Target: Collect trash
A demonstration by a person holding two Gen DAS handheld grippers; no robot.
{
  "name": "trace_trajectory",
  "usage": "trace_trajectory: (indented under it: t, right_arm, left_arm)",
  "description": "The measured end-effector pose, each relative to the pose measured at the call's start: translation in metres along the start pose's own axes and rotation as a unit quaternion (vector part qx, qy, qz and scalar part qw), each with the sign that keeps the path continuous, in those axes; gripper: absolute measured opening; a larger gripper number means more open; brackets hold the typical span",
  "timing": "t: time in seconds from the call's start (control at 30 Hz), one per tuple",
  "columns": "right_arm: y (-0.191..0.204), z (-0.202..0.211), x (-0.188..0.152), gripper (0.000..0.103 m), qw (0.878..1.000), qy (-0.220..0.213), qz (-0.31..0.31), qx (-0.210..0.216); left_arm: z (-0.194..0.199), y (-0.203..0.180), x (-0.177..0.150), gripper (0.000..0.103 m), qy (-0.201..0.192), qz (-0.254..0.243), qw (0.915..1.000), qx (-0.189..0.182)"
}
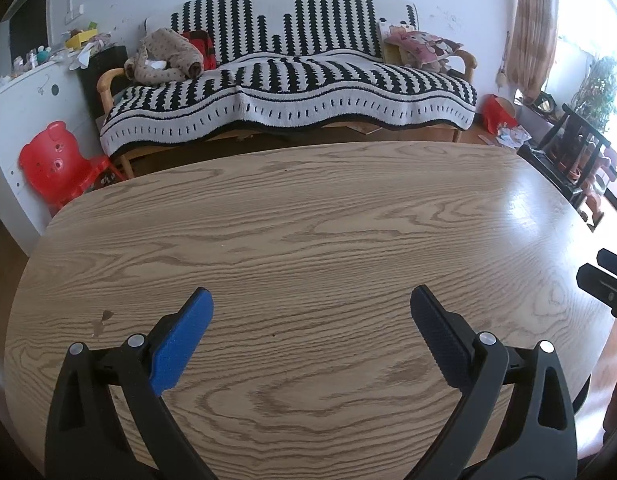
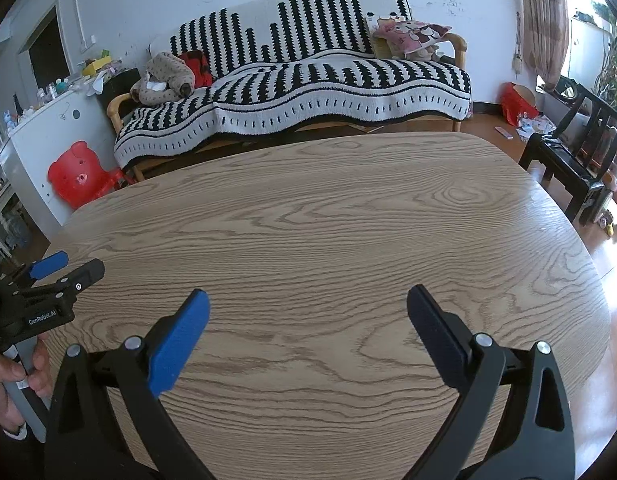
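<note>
- Left tongs (image 1: 311, 300) spread wide, nothing between the blue pads, hovering low over the wooden table (image 1: 308, 220); a ready pose, I'd say, not a grasp.
- Right tongs (image 2: 307, 300) likewise wide apart and empty, held level beside the left ones over the same table.
- No trash visible on the table top in either view; only a small stain (image 1: 102, 318) near the left edge.
- Nearest likely trash: scattered paper scraps (image 1: 508, 136) on the floor, far right, next to a red bag (image 1: 496, 114). Well apart from both tongs.
- Also clutter on the white cabinet (image 1: 24, 96) by the sofa (image 1: 288, 80); can't tell if it's trash.
- No bin seen.
- Judgement: task is either at its start or finished at the table; next target is probably off the table.
</note>
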State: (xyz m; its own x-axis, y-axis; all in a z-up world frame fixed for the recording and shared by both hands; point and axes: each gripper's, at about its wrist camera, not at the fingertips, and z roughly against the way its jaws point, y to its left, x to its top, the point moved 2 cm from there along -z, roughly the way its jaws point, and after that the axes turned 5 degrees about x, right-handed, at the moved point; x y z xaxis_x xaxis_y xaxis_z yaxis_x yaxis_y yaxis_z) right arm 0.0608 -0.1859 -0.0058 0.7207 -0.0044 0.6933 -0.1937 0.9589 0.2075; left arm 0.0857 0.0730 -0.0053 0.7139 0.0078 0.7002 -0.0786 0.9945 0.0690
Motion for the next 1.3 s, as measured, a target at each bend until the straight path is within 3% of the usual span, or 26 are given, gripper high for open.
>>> trace_trajectory:
  t: [1.3]
  right_arm:
    - [-0.0002,0.0008,0.0001,0.096,1.0,0.001,0.002,-0.001]
  left_arm:
    - [-0.0018,-0.0029,-0.0047,0.096,0.002,-0.004,1.0,-0.001]
